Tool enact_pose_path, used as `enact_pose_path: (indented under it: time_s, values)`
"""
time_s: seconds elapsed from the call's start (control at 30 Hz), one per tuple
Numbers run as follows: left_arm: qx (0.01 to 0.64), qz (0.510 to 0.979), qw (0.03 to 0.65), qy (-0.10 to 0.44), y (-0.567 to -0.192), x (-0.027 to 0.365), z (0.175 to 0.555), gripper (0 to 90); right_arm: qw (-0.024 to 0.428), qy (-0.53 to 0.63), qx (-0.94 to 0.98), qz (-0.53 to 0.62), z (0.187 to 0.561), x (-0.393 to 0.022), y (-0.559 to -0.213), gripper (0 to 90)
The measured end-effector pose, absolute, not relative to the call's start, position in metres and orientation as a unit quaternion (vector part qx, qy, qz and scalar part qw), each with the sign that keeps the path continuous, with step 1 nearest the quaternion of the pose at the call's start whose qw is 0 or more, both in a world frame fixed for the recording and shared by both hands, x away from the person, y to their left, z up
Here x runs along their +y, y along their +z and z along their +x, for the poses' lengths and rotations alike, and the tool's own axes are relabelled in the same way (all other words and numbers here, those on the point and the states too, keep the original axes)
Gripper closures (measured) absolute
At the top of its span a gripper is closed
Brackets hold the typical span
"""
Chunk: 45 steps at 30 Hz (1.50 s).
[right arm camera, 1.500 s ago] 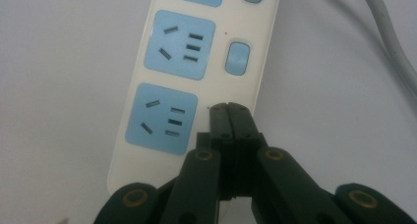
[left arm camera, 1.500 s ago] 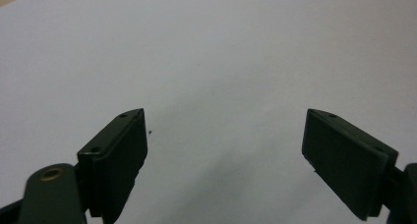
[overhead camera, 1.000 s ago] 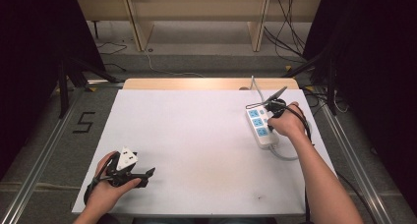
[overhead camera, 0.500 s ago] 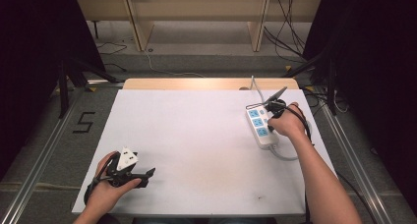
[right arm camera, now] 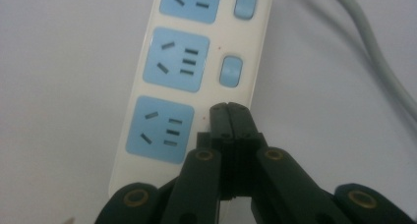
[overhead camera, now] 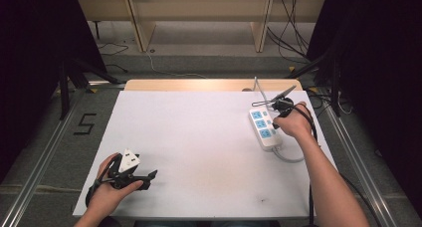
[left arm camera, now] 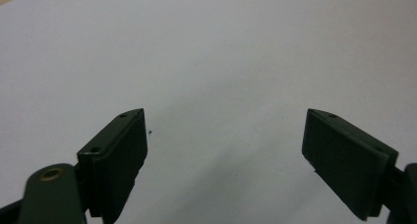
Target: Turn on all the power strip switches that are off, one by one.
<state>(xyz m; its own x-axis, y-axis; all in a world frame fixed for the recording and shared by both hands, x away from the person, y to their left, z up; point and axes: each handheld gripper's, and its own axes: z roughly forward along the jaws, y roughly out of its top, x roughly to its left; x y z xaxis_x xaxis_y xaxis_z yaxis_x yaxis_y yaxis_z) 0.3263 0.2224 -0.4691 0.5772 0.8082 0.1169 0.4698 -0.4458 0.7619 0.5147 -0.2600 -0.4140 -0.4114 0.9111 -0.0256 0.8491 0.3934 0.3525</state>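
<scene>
A white power strip [overhead camera: 263, 127] with three blue sockets lies at the table's right side, its grey cord [overhead camera: 287, 158] curling toward the near edge. My right gripper [overhead camera: 272, 120] points down onto it. In the right gripper view the jaws are pressed together with nothing between them, and the right gripper [right arm camera: 229, 110] rests on the power strip [right arm camera: 172, 71] beside the nearest socket, where that socket's switch is hidden. Two blue switches show farther along. My left gripper [overhead camera: 149, 179] lies low at the near left corner; the left gripper [left arm camera: 226, 150] stands open over bare white tabletop.
The white table [overhead camera: 199, 137] has a wooden strip [overhead camera: 199, 84] along its far edge. Metal rails run along the floor on both sides, with a "5" mark [overhead camera: 85, 123] on the left. Cables [overhead camera: 293, 33] trail behind the table at the right.
</scene>
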Motion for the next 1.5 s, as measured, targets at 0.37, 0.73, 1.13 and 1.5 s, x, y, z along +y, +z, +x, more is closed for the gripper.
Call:
enact_pose_path:
  time_s: [0.37, 0.73, 1.13, 1.5]
  values:
    - [0.388, 0.817, 0.351, 0.242, -0.468, 0.223, 0.325, 17.2, 0.109, 0.146, 0.828, 0.531, 0.523, -0.256, -0.410, 90.0]
    - [0.387, 0.817, 0.353, 0.243, -0.468, 0.222, 0.325, 17.2, 0.113, 0.145, 0.824, 0.537, 0.535, -0.257, -0.408, 90.0]
    - [0.387, 0.817, 0.352, 0.242, -0.468, 0.223, 0.325, 17.2, 0.113, 0.148, 0.821, 0.539, 0.548, -0.256, -0.411, 90.0]
    - [0.387, 0.817, 0.352, 0.241, -0.468, 0.223, 0.325, 17.2, 0.115, 0.152, 0.818, 0.543, 0.559, -0.255, -0.410, 90.0]
